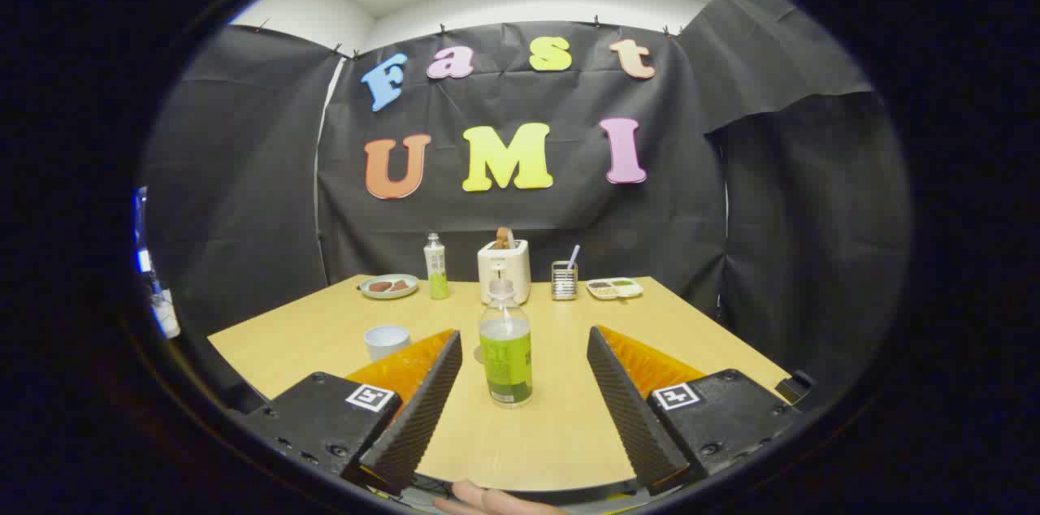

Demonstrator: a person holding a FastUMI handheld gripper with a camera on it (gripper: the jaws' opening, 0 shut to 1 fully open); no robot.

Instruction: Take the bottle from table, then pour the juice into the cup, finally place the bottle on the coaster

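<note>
Table (569,434): pale wood. Gripper (524,352): fingers spread wide, holding nothing. Toaster (504,270): at the far edge. Bottle (505,344): upright, between the fingertips, touching neither. Cup (386,340): just beyond the left finger.

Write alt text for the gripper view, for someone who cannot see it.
The open gripper frames an upright bottle on a wooden table, its fingers clear of it. A cup stands beside one finger; a toaster, another bottle and plates sit beyond.
</note>
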